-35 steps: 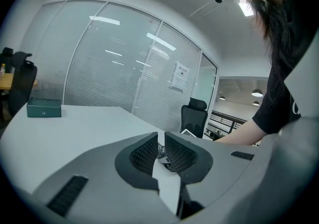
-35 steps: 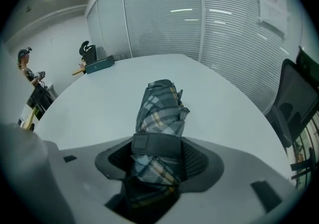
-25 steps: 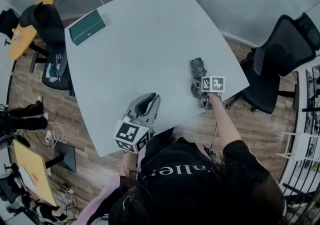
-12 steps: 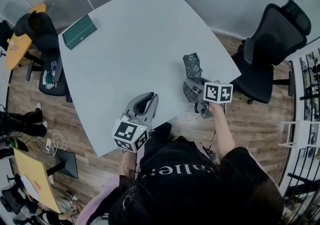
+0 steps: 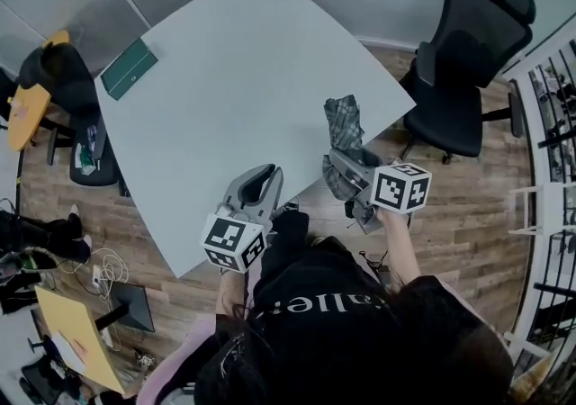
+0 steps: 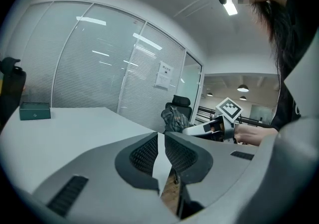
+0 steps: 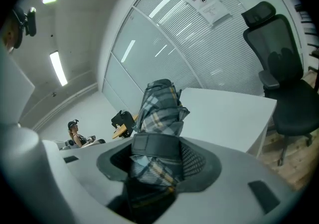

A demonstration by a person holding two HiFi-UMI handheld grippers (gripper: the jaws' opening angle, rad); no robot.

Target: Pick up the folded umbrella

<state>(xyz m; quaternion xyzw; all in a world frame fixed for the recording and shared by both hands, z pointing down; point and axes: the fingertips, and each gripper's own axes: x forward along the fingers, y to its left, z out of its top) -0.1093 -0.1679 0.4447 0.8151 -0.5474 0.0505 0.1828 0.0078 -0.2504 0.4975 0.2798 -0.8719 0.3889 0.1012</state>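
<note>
Pale letters on the person's black top (image 5: pixel 310 304), low in the centre of the head view, partly read "alle"; print on the white paper notice (image 7: pixel 207 5) on the glass wall, upper right in the right gripper view, is too small to read.

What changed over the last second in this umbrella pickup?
The right hand-held gripper, clamped on the folded umbrella, has lifted it off the table; a second ago it lay near the table's edge. The left hand-held gripper stayed shut and empty at the near edge, and the green box stayed at the far corner.
</note>
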